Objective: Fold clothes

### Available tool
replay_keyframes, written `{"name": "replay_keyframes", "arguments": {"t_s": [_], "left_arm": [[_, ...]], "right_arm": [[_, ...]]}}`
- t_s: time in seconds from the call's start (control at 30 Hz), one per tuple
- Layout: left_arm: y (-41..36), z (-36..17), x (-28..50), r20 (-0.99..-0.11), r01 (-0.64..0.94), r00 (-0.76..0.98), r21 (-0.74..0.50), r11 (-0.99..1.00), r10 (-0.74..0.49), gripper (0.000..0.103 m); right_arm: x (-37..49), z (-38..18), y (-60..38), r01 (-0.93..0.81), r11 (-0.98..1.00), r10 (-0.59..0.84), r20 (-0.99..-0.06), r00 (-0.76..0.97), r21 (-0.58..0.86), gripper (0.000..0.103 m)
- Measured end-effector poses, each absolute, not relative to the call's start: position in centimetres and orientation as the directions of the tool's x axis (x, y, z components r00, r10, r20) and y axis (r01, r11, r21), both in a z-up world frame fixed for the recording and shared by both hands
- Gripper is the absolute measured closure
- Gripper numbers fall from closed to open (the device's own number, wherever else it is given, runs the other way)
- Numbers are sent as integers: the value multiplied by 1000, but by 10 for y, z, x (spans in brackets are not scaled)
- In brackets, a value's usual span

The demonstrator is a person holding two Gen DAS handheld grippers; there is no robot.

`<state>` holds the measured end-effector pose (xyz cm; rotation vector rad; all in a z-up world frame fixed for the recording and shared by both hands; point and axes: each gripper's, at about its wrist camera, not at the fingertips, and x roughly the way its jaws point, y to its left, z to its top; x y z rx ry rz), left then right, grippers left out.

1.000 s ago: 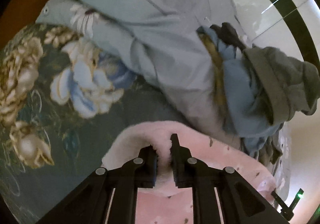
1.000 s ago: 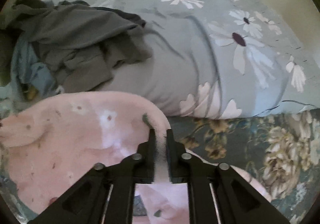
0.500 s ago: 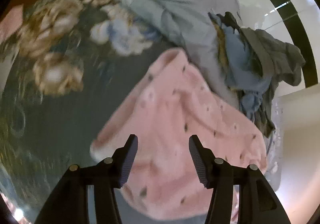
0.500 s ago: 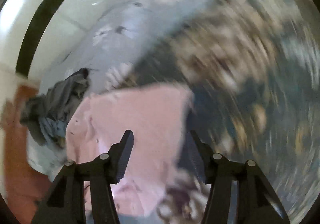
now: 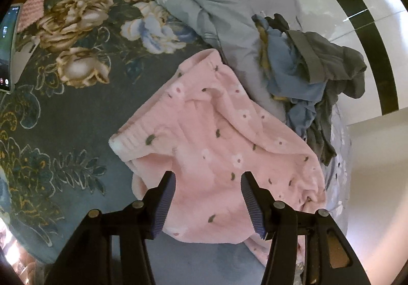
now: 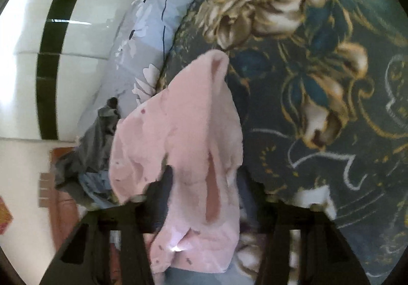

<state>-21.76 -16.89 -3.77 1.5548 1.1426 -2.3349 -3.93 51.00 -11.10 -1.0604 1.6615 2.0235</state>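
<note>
The pink garment lies rumpled on the floral bedspread, against the blue daisy quilt and beside the heap of grey and blue clothes. The left gripper hovers above it, fingers wide, nothing held. The right gripper has just been closing; pink cloth drapes between its fingers, but I cannot tell if they grip it.
</note>
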Motion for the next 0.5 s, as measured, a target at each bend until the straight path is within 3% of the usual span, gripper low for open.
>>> {"name": "replay_keyframes", "arguments": {"t_s": [0.03, 0.07, 0.23, 0.5], "left_arm": [[-166, -37, -219, -833, 471, -467, -519, -714, 298, 46], [-163, -37, -221, -837, 469, -460, -512, -720, 296, 46], [-151, -43, -231, -852, 466, -431, -492, -735, 297, 46], [-148, -52, -236, -867, 474, -413, -466, -747, 279, 46]], "right_arm": [[-42, -110, 510, -668, -300, -192, -729, -657, 681, 86], [-46, -105, 510, -676, -334, -176, -748, -640, 657, 91], [-79, -69, 523, -630, -559, -129, -807, -577, 540, 94], [-130, 16, 597, -639, -705, 204, -775, -598, 308, 94]]}}
